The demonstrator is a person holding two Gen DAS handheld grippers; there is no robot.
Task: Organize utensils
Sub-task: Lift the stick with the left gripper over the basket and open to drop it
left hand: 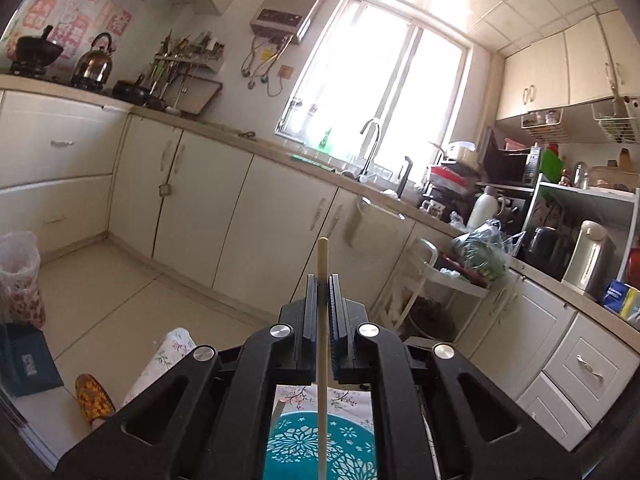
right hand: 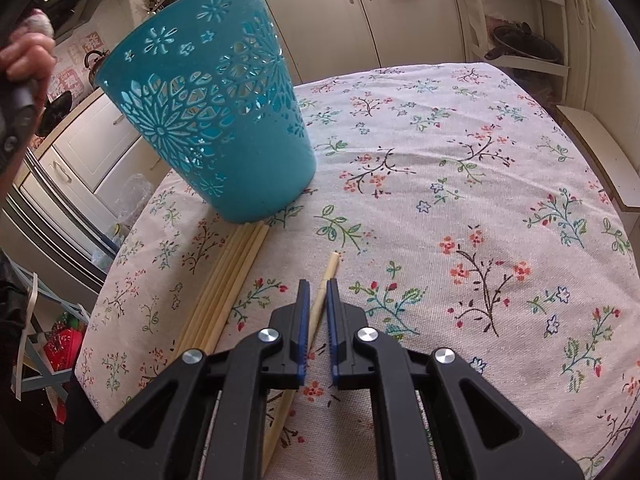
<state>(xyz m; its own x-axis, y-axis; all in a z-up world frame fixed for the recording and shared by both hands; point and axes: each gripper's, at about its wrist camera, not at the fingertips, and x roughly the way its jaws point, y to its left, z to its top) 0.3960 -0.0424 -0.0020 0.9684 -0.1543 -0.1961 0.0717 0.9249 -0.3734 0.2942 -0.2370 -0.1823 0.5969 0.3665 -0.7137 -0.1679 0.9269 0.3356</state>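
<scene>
Daylight from window ahead of the claw, blown out, glare onto ceiling (fisheye bends edges; corners vignetted dark). Focus sharp.

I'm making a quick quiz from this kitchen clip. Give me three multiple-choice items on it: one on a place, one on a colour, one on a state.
1. Where does the bundle of chopsticks lie?
A. inside the basket
B. on the tablecloth beside the basket
C. on the floor

2. What colour is the cut-out basket?
A. red
B. white
C. teal

3. What is the left gripper doing?
A. standing open and empty
B. clamping a single chopstick
C. gripping the basket rim

Answers: 1 B, they rest on the floral tablecloth at the basket's base. 2 C, its wall is teal. 3 B, the stick runs between the closed fingers.
</scene>
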